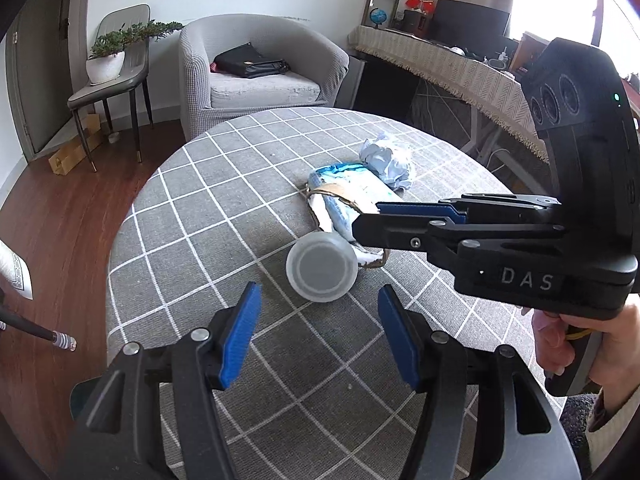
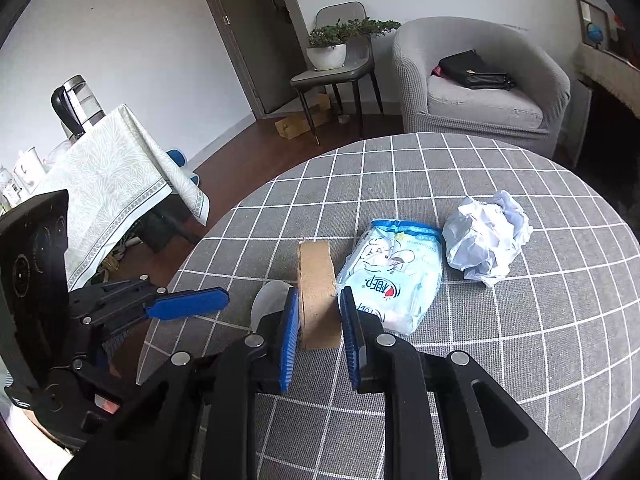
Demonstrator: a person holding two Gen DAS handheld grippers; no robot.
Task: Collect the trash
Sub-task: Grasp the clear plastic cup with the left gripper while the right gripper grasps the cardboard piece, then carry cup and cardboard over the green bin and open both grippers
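While left gripper (image 1: 318,334) jaws gape, right gripper (image 2: 319,322) jaws clamp cardboard ring (image 2: 317,280).

Cardboard tape roll (image 2: 317,292) upright on edge, clear cup (image 1: 321,267) on side, blue-white wrapper (image 2: 394,268) flat, crumpled paper (image 2: 486,238) beside it.

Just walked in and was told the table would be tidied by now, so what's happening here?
A person with two handheld grippers is clearing rubbish off the checked table. The right gripper has its fingers on either side of a cardboard tape ring. The left gripper is open, pointed at a translucent plastic cup on its side. A tissue pack and crumpled paper lie untouched.
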